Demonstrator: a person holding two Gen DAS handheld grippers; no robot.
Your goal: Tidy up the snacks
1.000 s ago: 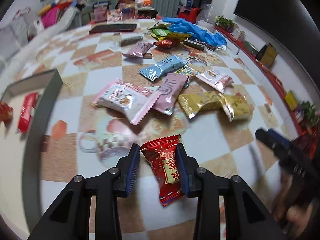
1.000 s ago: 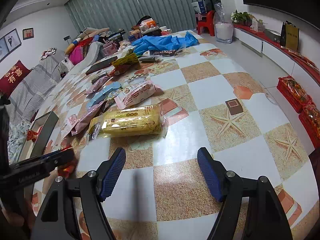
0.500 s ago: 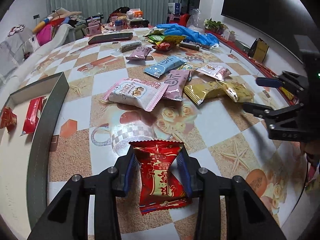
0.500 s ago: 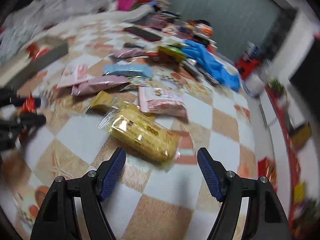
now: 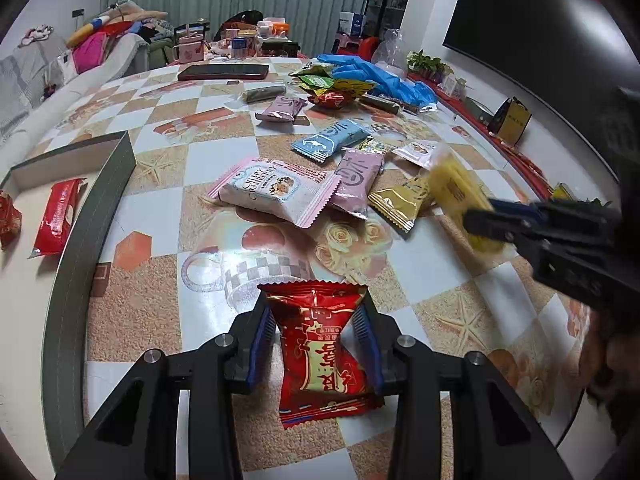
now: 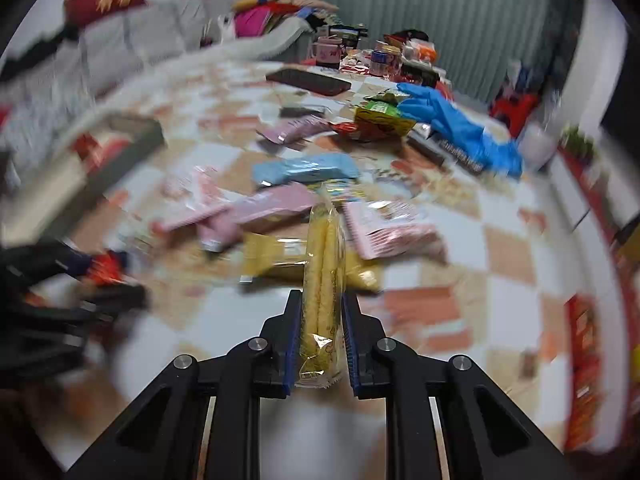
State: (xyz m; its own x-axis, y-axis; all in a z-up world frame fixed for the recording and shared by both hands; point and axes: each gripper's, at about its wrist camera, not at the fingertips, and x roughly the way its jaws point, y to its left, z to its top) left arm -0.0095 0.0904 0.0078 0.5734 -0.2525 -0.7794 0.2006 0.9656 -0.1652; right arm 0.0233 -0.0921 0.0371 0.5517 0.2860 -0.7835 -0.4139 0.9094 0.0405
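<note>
My left gripper is shut on a red snack packet and holds it above the checkered table. My right gripper is shut on a yellow snack pack and holds it upright; in the left wrist view this gripper and the yellow pack show at the right. A grey box at the left holds two red packets. Several snack packets lie mid-table, among them a pink-white cranberry pack, a pink one, a blue one and a yellow one.
A blue glove, green and yellow packets and a dark phone lie at the far end of the table. A sofa stands at the left. The table's right edge runs past a dark TV screen.
My right gripper closed on the yellow pack and lifted it off the table. My left gripper kept hold of the red packet and raised it slightly.
</note>
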